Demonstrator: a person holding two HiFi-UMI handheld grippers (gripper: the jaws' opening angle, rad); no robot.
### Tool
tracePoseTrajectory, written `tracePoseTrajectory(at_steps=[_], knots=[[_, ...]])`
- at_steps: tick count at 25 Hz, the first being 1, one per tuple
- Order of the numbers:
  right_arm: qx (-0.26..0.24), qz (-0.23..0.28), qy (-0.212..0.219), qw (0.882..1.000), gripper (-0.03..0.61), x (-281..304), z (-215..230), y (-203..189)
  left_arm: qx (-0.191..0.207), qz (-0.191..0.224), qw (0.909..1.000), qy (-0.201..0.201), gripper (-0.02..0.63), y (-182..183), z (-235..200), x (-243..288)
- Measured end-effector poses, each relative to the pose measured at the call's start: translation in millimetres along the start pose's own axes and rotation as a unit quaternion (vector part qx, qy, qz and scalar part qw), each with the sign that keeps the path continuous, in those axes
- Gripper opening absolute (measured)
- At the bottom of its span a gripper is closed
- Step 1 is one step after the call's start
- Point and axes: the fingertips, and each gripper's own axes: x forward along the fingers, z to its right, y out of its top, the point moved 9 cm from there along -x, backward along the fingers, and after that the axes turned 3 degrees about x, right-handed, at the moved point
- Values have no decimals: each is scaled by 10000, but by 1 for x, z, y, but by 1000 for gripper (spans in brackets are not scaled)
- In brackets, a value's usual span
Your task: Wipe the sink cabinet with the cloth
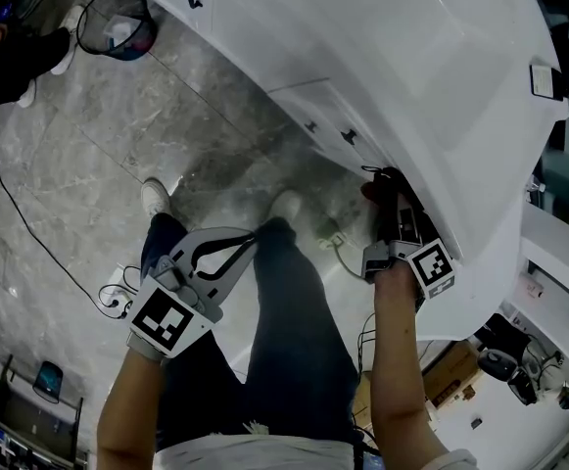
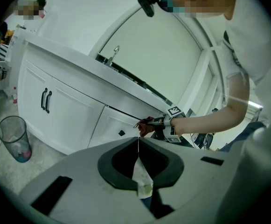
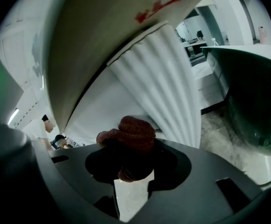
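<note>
Guard against losing the cloth from the right gripper, clamped on it at the top front edge of the sink cabinet; likely cause, dragging a loosely bitten wad; treat as bunched, without clear long axis, bulging forward past the jaw tips toward the cabinet; note left gripper pinched together, empty.

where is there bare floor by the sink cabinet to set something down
The grey floor between the mesh bin, the sink cabinet front and the person's shoes lies bare. Crowded: cables left of the legs, and the cabinet edge where the right tool holds the cloth.
</note>
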Motion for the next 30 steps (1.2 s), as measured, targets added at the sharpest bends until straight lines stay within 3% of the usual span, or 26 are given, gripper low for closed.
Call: tracePoseTrajectory(at_steps=[3, 7, 18, 30], knots=[[-6, -90, 280, 9996, 156, 13, -22, -3, 2, 21, 10000, 52, 12, -1, -5, -4], [-99, -174, 229, 9995, 156, 28, -46, -8, -44, 75, 9998, 171, 12, -2, -12, -10], [-104, -431, 1333, 9901, 155, 95, -132, -35, -435, 182, 9969, 636, 12, -19, -40, -41], [-118, -319, 1673, 9853, 155, 99, -156, -42, -456, 184, 9965, 669, 12, -13, -41, -38]])
